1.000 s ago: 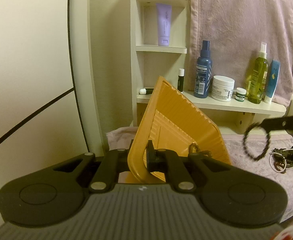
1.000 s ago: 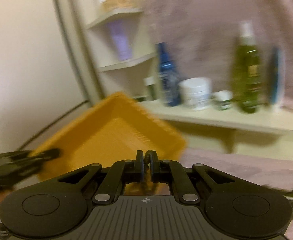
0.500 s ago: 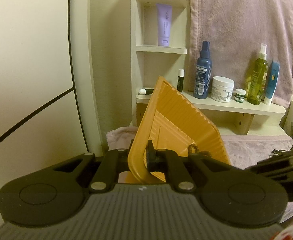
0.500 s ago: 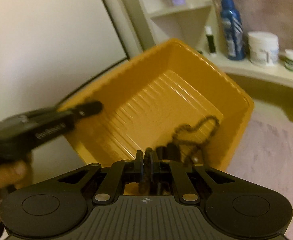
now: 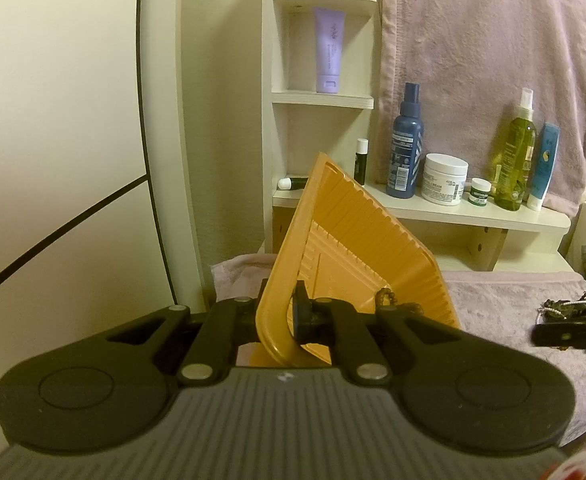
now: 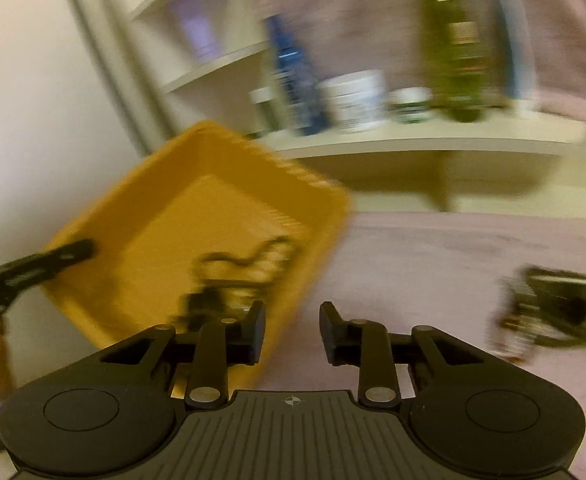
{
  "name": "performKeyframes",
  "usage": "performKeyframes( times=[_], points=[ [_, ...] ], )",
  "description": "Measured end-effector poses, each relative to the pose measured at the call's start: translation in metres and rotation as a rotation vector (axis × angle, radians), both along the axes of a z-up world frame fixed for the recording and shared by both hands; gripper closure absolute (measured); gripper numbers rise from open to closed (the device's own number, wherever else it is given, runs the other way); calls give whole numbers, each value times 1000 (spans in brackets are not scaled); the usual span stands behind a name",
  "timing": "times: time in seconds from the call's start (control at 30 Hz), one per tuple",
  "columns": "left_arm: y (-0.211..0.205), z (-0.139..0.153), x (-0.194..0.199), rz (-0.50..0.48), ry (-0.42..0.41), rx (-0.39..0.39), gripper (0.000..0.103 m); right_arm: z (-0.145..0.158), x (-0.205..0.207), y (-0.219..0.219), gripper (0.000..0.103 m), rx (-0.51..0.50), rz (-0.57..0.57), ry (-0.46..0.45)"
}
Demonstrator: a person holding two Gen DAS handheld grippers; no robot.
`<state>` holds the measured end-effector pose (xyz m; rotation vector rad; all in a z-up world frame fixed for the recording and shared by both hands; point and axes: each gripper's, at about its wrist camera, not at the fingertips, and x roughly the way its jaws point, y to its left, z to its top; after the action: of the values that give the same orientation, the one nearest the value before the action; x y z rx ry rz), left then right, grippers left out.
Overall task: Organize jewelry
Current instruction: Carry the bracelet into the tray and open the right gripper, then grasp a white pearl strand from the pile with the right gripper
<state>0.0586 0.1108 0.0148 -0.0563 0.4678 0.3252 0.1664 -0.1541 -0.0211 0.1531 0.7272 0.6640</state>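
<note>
Holding the orange tray [image 5: 357,256] tilted by its rim, my left gripper [image 5: 281,316] pinches it firmly. My right gripper [image 6: 292,330] is opening, nothing between its jaws. A dark bracelet [image 6: 249,264] lies inside the tray; the remaining jewelry pile [image 6: 561,308] sits on the pink towel [image 6: 433,248], rightward, nearer my right hand.
</note>
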Motion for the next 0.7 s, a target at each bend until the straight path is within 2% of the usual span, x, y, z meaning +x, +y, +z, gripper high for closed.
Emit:
performKeyframes(
  times=[0.07, 0.17, 0.3, 0.5, 0.7],
  points=[
    [0, 0, 0, -1, 0, 3, 96, -4, -3, -24, 65, -32, -103, -26],
    [-1, 0, 2, -2, 0, 7, 96, -10, -5, -60, 64, -85, -231, -49],
    [0, 0, 2, -2, 2, 10, 96, -18, 0, -95, 64, -97, -334, -29],
    [-2, 1, 1, -1, 6, 18, 96, -20, 11, -110, 64, -109, -367, -38],
    [-2, 1, 2, 0, 9, 25, 96, -28, 25, -95, 64, -126, -307, -31]
  ],
)
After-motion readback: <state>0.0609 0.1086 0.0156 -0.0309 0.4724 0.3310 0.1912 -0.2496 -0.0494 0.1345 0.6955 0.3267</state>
